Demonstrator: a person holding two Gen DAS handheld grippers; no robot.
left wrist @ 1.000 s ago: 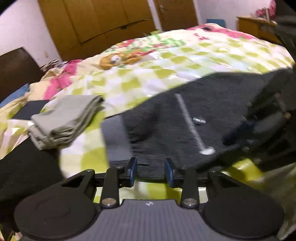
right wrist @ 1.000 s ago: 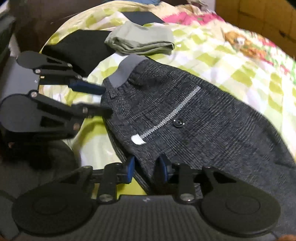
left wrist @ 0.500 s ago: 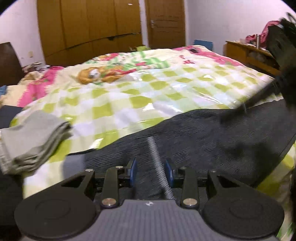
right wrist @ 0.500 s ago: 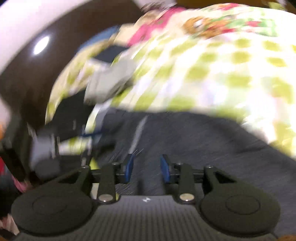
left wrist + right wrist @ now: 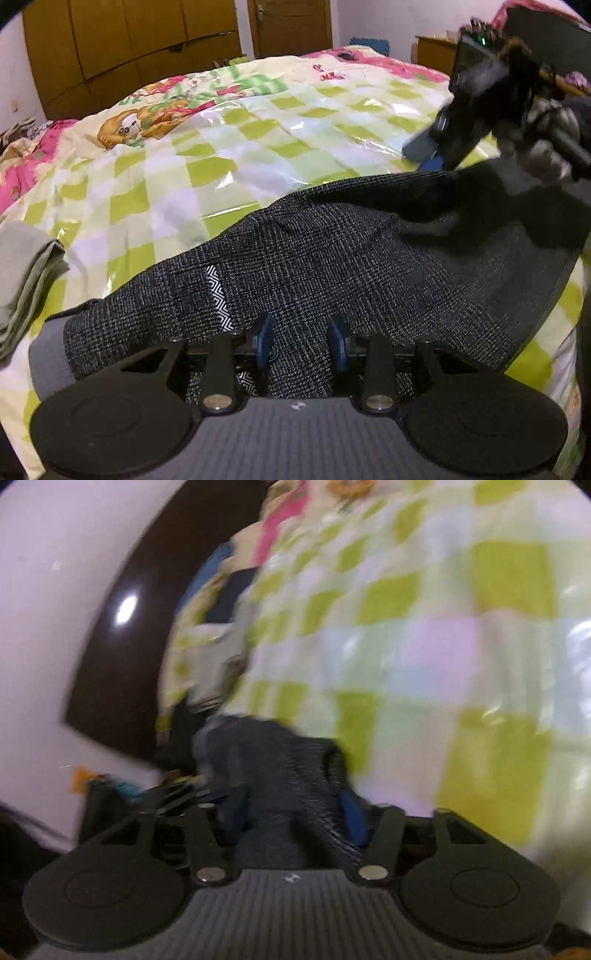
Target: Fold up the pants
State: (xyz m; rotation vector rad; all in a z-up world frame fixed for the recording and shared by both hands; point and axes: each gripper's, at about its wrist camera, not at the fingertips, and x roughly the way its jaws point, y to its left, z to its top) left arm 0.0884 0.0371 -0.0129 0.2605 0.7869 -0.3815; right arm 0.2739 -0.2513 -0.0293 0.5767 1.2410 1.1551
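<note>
Charcoal tweed pants (image 5: 332, 258) lay across the green-checked bedspread (image 5: 229, 147), grey waistband at the left, and only the left wrist view showed them whole, with a folded grey-green garment (image 5: 26, 273) at the left edge and wooden wardrobe doors (image 5: 129, 48) behind. There the left gripper (image 5: 301, 343) had cloth between its blue pads, but whether they pinched it could not be told. The right gripper (image 5: 295, 812), blurred in its own view, had just been widening its jaws, a bunched fold of the pants (image 5: 280, 775) between them; grip uncertain.
</note>
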